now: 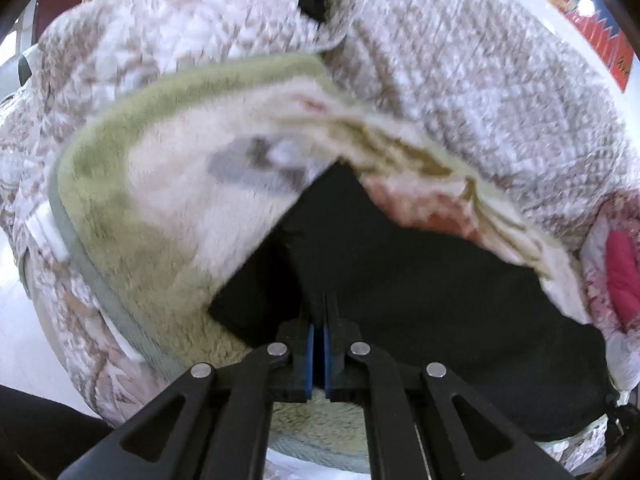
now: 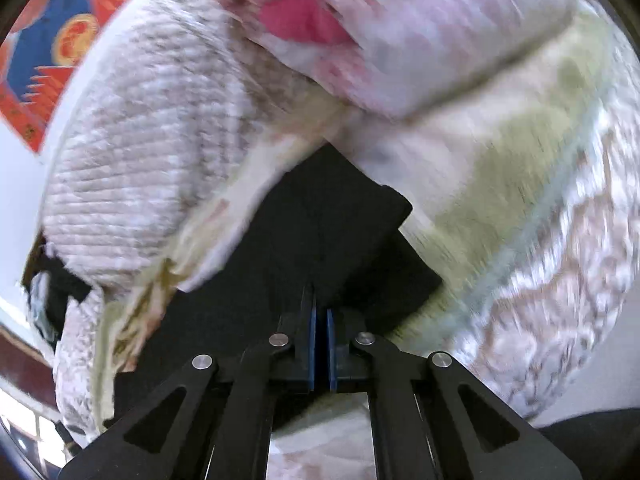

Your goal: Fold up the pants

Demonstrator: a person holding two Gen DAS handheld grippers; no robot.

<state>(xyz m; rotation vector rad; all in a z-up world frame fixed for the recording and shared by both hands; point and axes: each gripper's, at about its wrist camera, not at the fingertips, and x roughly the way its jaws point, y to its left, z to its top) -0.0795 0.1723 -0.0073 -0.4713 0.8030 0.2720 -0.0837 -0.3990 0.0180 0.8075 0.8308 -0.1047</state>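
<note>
Black linkage bars and silver pivot pins fill the bottom of the left wrist view, and beyond them the left gripper (image 1: 325,304) has its blue pads pressed close together, with an edge of the black pants (image 1: 400,272) pinched between the black finger tips. From that pinch the dark cloth spreads away toward the right and lower right of the picture, with a shorter flap to the left (its folds are hard to read, since the fabric is nearly featureless). The pants lie on a fluffy blanket (image 1: 168,184), cream in the middle with a pale green border, and under and around that is a quilted bedspread (image 1: 460,72) in a white and tan pattern. At the right edge sits a pink and white pillow (image 1: 622,268), and at the top right a red and blue wall hanging (image 1: 592,20) shows against a white wall.

Much the same black linkage opens the right wrist view. The right gripper (image 2: 320,300) is likewise closed to a narrow slit, its tips sunk into a fold of the pants (image 2: 328,216), which here rise to a peak above the fingers and trail off toward the lower left. The picture is smeared by motion. The blanket (image 2: 500,168) lies to the right, the bedspread (image 2: 132,140) to the left, the pillow (image 2: 380,40) across the top, and the wall hanging (image 2: 52,60) at the upper left.
</note>
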